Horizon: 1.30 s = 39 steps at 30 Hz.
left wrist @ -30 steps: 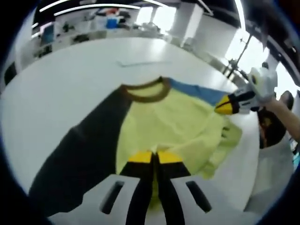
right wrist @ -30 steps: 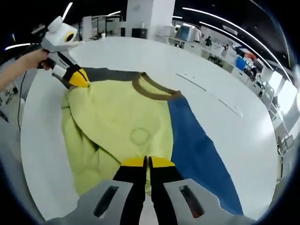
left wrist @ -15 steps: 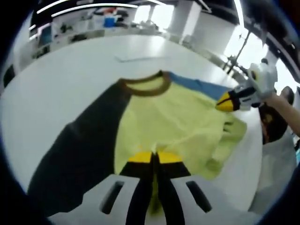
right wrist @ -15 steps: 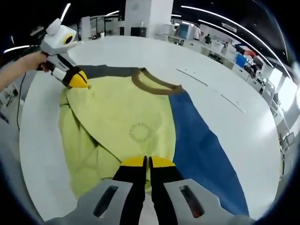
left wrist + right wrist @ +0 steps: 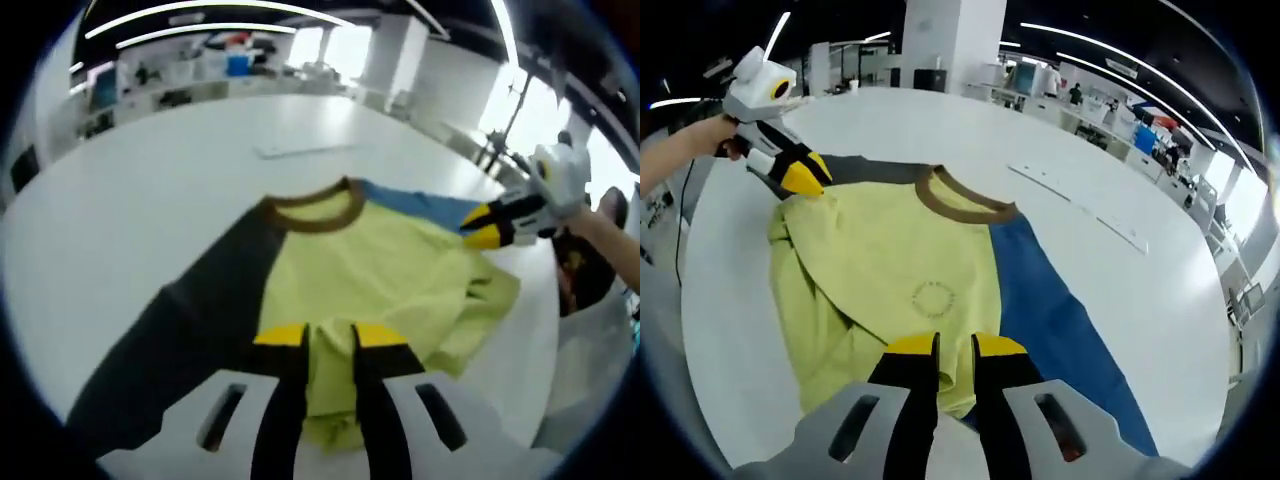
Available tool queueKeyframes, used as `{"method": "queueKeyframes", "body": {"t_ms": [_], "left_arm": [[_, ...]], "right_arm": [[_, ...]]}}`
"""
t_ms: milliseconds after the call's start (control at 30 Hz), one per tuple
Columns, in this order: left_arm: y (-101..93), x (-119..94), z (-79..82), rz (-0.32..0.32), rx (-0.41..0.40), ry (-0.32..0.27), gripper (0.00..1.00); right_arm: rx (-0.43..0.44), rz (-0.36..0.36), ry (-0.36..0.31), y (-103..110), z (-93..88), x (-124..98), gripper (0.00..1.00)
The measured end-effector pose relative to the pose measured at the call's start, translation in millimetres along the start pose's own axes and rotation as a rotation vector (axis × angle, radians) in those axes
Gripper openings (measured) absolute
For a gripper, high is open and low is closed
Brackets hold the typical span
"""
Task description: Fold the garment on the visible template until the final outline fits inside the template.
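The yellow short-bodied shirt with a brown ribbed collar, one dark grey sleeve and one blue sleeve lies spread on the white round tabletop, collar pointing away from me.

Left gripper view: my left gripper sits at the shirt's lower hem, its yellow-tipped fingers apart, with loose yellow cloth showing in the gap between them. The dark grey sleeve runs along one side of the yellow body; the blue sleeve leaves the collar on the other. At that blue-sleeve edge of the shirt I see my right gripper, its tips just at the cloth; a rumpled fold of yellow fabric lies beside it.

Right gripper view: my right gripper stands at the shirt hem beside the blue sleeve, fingers apart over the yellow edge. My left gripper is at the far shoulder by the grey sleeve. Pale strips lie on the tabletop beyond the collar.
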<state>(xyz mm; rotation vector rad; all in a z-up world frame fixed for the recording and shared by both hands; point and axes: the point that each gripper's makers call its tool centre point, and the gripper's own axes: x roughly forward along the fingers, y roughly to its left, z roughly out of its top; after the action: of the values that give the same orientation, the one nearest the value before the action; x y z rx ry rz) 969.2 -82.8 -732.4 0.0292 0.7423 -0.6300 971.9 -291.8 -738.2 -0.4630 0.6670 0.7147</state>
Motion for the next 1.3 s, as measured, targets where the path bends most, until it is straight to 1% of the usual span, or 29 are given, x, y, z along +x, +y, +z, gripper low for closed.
{"method": "queueKeyframes", "body": {"t_ms": [133,233,333,533,667,833,900,1100,1200,1300], "left_arm": [[2.9,-10.3,-4.7,0.012,0.001,0.002,0.13],[4.1,-19.1,-12.4,0.025,0.002,0.004,0.13],[2.9,-26.0,-19.4,0.029,-0.007,0.01,0.12],[-2.8,-41.1,-34.2,0.041,-0.023,0.012,0.1],[-8.4,-41.7,-44.0,0.038,-0.007,0.037,0.08],[-14.0,-35.5,-49.9,0.017,-0.037,0.039,0.06],[-12.6,-32.4,-52.0,0.02,-0.052,0.044,0.06],[-7.7,-29.5,-52.5,0.035,-0.056,0.04,0.06],[-8.6,-26.9,-51.8,0.034,-0.05,0.037,0.06],[-9.8,-24.0,-52.2,0.03,-0.052,0.043,0.07]], "right_arm": [[-0.024,-0.012,-0.017,3.3,4.0,-12.9,0.11],[-0.06,-0.019,-0.006,6.7,0.7,-18.5,0.1],[-0.061,-0.006,-0.011,15.7,-0.1,-23.9,0.1],[-0.059,0.002,-0.017,23.8,-2.3,-30.8,0.09],[-0.062,-0.004,-0.017,25.8,-4.0,-33.5,0.08],[-0.053,0.001,-0.017,29.0,-5.9,-35.9,0.08],[-0.051,-0.001,-0.022,28.6,-5.3,-38.0,0.08],[-0.047,-0.006,-0.02,26.1,-7.0,-39.6,0.07],[-0.059,0.008,0.001,31.4,-12.8,-34.4,0.07],[-0.049,0.037,-0.004,40.4,-12.4,-32.7,0.1]]}}
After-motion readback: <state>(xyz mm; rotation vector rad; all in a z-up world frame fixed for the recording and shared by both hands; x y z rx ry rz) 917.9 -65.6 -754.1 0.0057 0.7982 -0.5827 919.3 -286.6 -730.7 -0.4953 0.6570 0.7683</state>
